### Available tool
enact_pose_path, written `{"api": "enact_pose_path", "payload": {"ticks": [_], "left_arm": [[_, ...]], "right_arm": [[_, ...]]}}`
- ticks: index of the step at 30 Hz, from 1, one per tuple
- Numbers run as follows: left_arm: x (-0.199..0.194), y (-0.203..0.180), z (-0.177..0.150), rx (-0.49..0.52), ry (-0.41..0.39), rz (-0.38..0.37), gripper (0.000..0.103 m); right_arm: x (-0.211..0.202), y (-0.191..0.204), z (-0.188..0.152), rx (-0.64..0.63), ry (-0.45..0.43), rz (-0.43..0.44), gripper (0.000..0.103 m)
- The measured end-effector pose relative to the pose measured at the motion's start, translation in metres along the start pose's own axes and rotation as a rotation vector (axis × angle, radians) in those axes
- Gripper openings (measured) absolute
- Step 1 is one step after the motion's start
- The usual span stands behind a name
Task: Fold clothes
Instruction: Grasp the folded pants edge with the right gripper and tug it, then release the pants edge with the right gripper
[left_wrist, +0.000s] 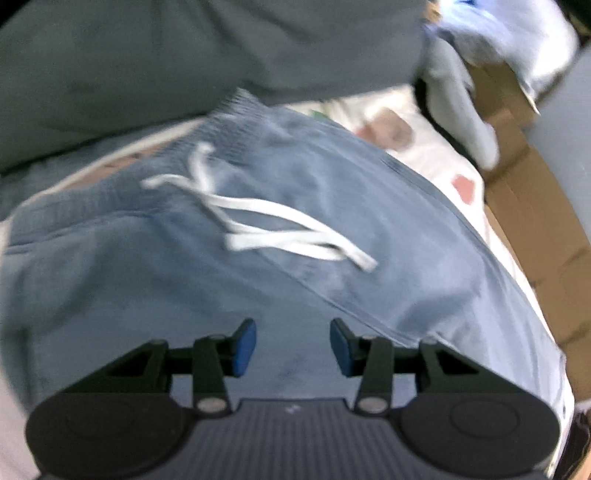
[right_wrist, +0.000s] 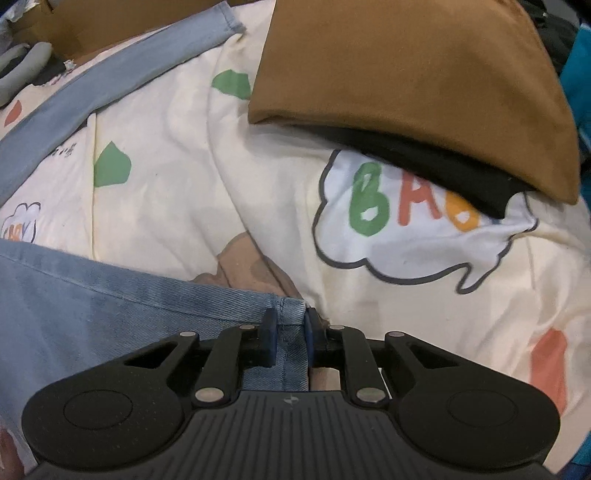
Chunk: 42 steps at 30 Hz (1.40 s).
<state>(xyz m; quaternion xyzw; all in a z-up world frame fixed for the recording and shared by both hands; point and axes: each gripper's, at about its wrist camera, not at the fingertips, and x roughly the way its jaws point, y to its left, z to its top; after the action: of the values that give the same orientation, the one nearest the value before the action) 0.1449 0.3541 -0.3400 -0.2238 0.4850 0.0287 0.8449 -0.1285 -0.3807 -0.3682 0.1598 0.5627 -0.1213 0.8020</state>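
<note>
Light blue pants (left_wrist: 258, 266) with a ribbed waistband and a white drawstring (left_wrist: 266, 229) lie spread on a cream printed bedsheet (left_wrist: 436, 147). My left gripper (left_wrist: 293, 347) is open and empty, hovering just above the pants below the drawstring. In the right wrist view, my right gripper (right_wrist: 290, 341) is shut on the hem corner of the pants (right_wrist: 110, 306), which lie at the lower left. A second leg of the pants (right_wrist: 110, 74) runs diagonally across the upper left.
A folded brown garment (right_wrist: 413, 77) lies on a black one (right_wrist: 443, 166) at the upper right of the sheet (right_wrist: 207, 177). A grey garment (left_wrist: 184, 55) lies beyond the waistband. Cardboard boxes (left_wrist: 535, 206) stand along the right of the left view.
</note>
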Motion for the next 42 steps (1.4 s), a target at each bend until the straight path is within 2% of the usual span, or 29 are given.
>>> {"api": "enact_pose_path", "payload": {"ticks": [6,9,14,17,19,23,26,30,35,38,39,42], "left_arm": [[0.032,-0.045,-0.006,0.102,0.019,-0.049,0.038],[0.048,-0.059,-0.008,0.142,0.028,-0.039,0.035],[0.075,-0.064,-0.009,0.135,0.044,-0.008,0.034],[0.081,-0.064,-0.01,0.143,0.027,-0.002,0.034],[0.085,-0.069,-0.01,0.201,0.021,0.03,0.03],[0.09,-0.079,-0.003,0.192,0.036,0.069,0.03],[0.082,-0.08,0.0,0.183,0.042,0.033,0.03],[0.043,-0.061,0.001,0.167,-0.045,-0.041,0.032],[-0.01,-0.006,0.009,0.137,-0.136,0.018,0.034],[-0.032,0.034,0.019,0.106,-0.157,0.096,0.033],[-0.034,0.042,0.02,0.099,-0.153,0.111,0.033],[-0.037,0.064,0.025,0.077,-0.141,0.146,0.033]], "right_arm": [[-0.007,0.003,-0.002,0.017,-0.003,-0.047,0.008],[-0.006,0.004,-0.004,0.033,0.009,-0.07,0.006],[0.002,0.006,-0.005,0.037,0.026,-0.081,0.006],[0.004,0.008,-0.003,0.028,0.037,-0.086,0.007],[0.002,0.009,-0.002,0.029,0.04,-0.086,0.008],[-0.005,0.014,-0.001,0.031,0.015,-0.103,0.011],[-0.01,0.014,-0.001,0.04,-0.015,-0.098,0.013],[-0.019,0.016,0.002,0.043,-0.05,-0.074,0.014],[-0.036,0.016,0.002,0.044,-0.127,-0.031,0.014],[-0.043,0.017,0.002,0.047,-0.15,-0.004,0.026],[-0.045,0.018,0.002,0.048,-0.153,0.01,0.036],[-0.044,0.022,0.001,0.056,-0.15,0.023,0.037]]}}
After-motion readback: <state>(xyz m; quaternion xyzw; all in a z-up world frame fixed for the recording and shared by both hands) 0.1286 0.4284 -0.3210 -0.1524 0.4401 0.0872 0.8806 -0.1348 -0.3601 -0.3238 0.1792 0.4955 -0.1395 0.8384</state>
